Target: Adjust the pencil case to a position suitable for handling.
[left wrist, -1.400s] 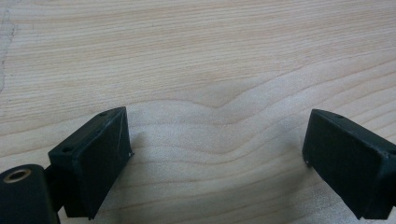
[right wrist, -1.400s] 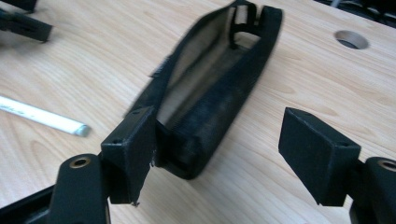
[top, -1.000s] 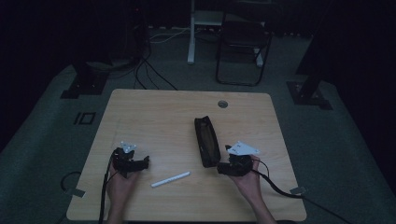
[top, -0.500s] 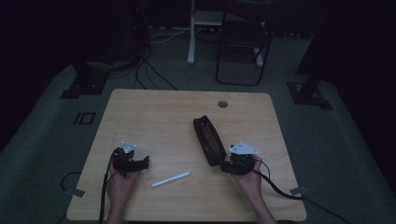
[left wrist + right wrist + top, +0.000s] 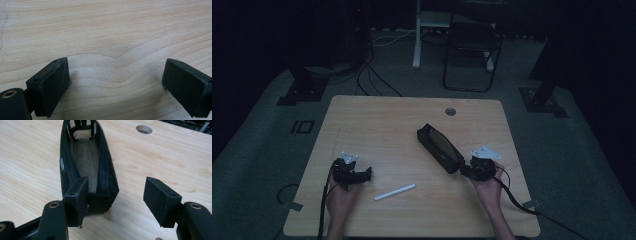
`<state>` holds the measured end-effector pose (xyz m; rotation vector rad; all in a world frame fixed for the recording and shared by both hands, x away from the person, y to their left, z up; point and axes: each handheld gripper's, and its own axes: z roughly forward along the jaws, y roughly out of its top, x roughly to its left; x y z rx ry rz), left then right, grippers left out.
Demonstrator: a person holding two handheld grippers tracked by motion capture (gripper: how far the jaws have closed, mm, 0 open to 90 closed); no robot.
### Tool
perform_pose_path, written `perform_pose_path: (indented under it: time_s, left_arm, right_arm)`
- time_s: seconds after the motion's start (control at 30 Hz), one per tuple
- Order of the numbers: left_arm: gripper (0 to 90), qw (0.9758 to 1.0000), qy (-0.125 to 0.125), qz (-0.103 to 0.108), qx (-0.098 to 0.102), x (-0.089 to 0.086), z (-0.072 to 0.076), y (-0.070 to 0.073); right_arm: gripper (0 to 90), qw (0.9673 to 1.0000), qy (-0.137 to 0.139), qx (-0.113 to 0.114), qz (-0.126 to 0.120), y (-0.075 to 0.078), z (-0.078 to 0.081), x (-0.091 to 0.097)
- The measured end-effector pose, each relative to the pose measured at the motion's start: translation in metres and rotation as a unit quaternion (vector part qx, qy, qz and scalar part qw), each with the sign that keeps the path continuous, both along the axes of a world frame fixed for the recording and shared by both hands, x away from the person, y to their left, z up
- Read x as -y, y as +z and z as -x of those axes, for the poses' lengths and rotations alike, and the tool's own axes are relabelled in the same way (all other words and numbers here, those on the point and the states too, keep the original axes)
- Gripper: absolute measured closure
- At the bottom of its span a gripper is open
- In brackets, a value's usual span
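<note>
High view puts my two hands at the near edge of the wooden table [image 5: 377,125]. My left gripper [image 5: 353,173] rests on bare wood, its jaws spread wide with nothing between them. Just right of it lies a white pen [image 5: 395,192]. My right gripper [image 5: 476,169] is also wide, one jaw touching the near end of the black pencil case [image 5: 86,162], which lies unzipped and angles away toward the round cable hole [image 5: 450,111].

Wooden table [image 5: 377,120]: open black pouch [image 5: 439,147], white marker, probably [image 5: 395,192].
</note>
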<state>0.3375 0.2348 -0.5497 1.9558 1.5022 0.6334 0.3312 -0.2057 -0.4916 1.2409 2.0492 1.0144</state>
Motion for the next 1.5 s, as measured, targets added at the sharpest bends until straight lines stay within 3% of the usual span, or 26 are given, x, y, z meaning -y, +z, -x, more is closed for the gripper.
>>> perform_pose_path:
  time_s: [0.13,0.27,0.5,0.77,1.1,1.13,1.23,1.5]
  left_arm:
    - [8.0,1.0000,0.000,0.000,0.000,0.000,0.000,0.000]
    - [8.1,1.0000,0.000,0.000,0.000,0.000,0.000,0.000]
    - [8.0,1.0000,0.000,0.000,0.000,0.000,0.000,0.000]
    - [8.1,1.0000,0.000,0.000,0.000,0.000,0.000,0.000]
    - [8.0,1.0000,0.000,0.000,0.000,0.000,0.000,0.000]
    - [8.1,1.0000,0.000,0.000,0.000,0.000,0.000,0.000]
    - [8.1,1.0000,0.000,0.000,0.000,0.000,0.000,0.000]
    - [8.1,1.0000,0.001,0.000,0.000,0.000,0.000,0.000]
  right_arm:
    - [38.5,0.9997,0.016,-0.002,-0.020,0.008,-0.015,-0.005]
    - [42.8,0.9989,0.026,-0.029,-0.026,-0.001,-0.030,-0.013]
    - [63.3,0.9965,0.055,-0.059,-0.021,-0.010,-0.043,-0.019]
    - [67.7,0.9913,0.116,-0.058,-0.022,-0.012,-0.049,-0.032]
    - [65.9,0.9881,0.143,-0.055,-0.013,-0.012,-0.055,-0.042]
    - [57.6,0.9871,0.149,-0.056,-0.015,-0.011,-0.057,-0.042]
    - [46.7,0.9881,0.146,-0.046,-0.019,-0.008,-0.055,-0.041]
    - [37.6,0.9913,0.128,0.005,-0.029,0.017,-0.043,-0.034]
